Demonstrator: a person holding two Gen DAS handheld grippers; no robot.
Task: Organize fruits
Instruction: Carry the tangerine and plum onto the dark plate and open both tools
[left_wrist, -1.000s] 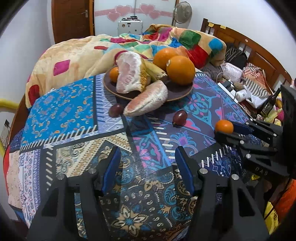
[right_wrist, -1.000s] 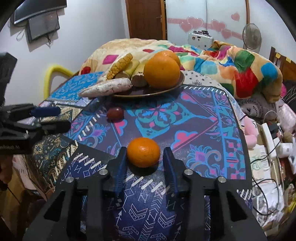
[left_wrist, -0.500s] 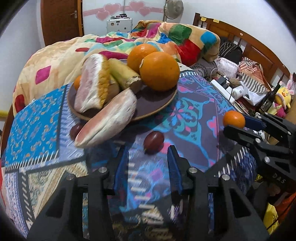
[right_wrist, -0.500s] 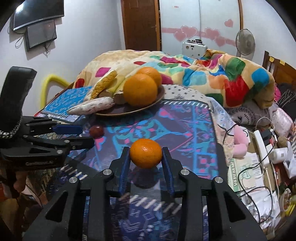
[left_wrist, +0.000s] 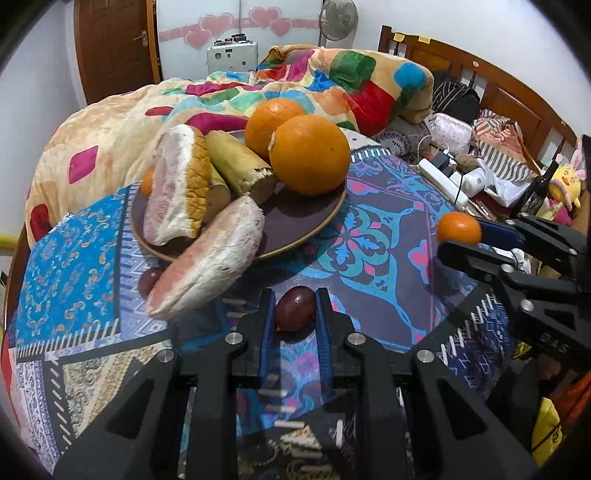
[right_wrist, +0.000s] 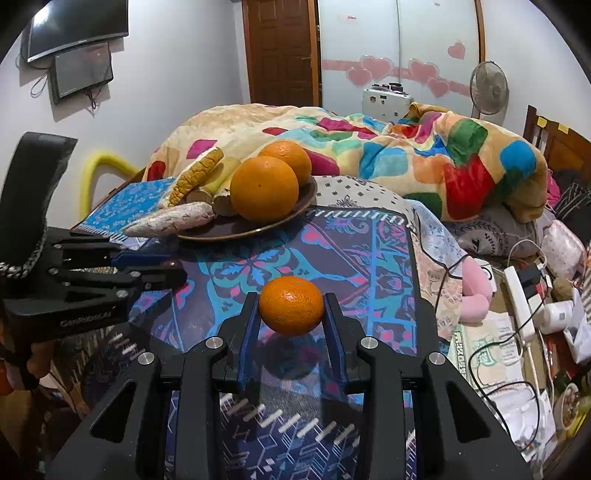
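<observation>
A brown plate (left_wrist: 295, 229) on the patterned tablecloth holds two big oranges (left_wrist: 309, 153), pomelo pieces (left_wrist: 177, 192) and corn. My left gripper (left_wrist: 294, 308) is shut on a dark red plum (left_wrist: 294, 308) that rests on the cloth just in front of the plate. A second plum (left_wrist: 149, 278) lies half hidden under a pomelo wedge. My right gripper (right_wrist: 291, 306) is shut on a small mandarin (right_wrist: 291, 305) and holds it above the cloth, right of the plate (right_wrist: 255, 229). The mandarin also shows in the left wrist view (left_wrist: 458, 228).
A colourful blanket (right_wrist: 406, 155) is heaped on the bed behind the table. To the right lie a power strip (right_wrist: 519, 295), cables, a bottle (left_wrist: 535, 192) and clutter below the table edge. The left gripper body (right_wrist: 85, 280) stands left of the mandarin.
My left gripper moved forward to the plum and shut on it. My right gripper lifted the mandarin off the cloth and carried it up and forward.
</observation>
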